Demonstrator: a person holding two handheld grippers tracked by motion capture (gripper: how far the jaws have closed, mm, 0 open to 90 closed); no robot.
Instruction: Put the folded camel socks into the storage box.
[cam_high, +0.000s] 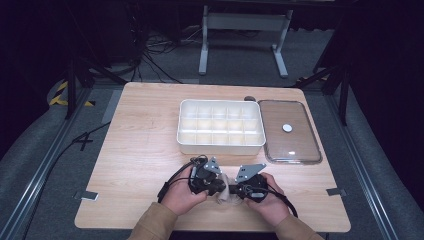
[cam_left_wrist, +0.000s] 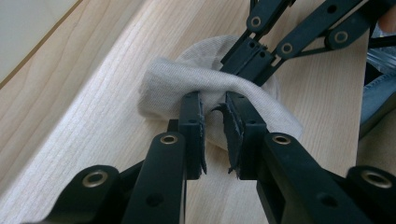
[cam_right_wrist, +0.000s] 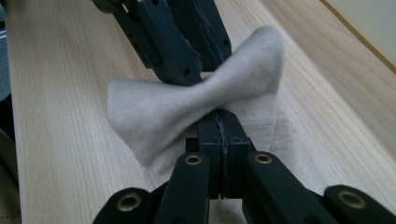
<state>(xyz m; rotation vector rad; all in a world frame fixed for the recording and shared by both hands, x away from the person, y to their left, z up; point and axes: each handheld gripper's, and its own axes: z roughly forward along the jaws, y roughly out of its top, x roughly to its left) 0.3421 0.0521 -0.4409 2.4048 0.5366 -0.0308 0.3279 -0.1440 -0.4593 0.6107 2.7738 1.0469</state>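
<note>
**Two grippers share one small sock**

Dark floor with loose cables lies all around a pale wooden counter (cam_high: 140, 150). Near the far middle of the counter sits a white tray (cam_high: 220, 145) split into many little boxes. All the boxes look empty. Just to its right a clear lid (cam_high: 295, 150) lies flat, touching or almost touching the tray. It seems to be set aside so the boxes stay open for filling.

Close to the near edge, a person's two hands hold the tools nose to nose. The right hand-held gripper (cam_right_wrist: 223, 122) is shut tight on a small beige sock (cam_right_wrist: 187, 105). It pinches the middle, so the cloth fans out on both sides like a bow tie. That firm pinch looks meant to keep the sock from sliding.

The left hand-held gripper (cam_left_wrist: 214, 109) comes in from the other side. Its jaws stand a little apart with a fold of sock between them, and I can't be sure the pads press it yet. From the right gripper view it looks closer to a grip. The sock rests low on the counter between the two tools, well apart from the tray.
</note>
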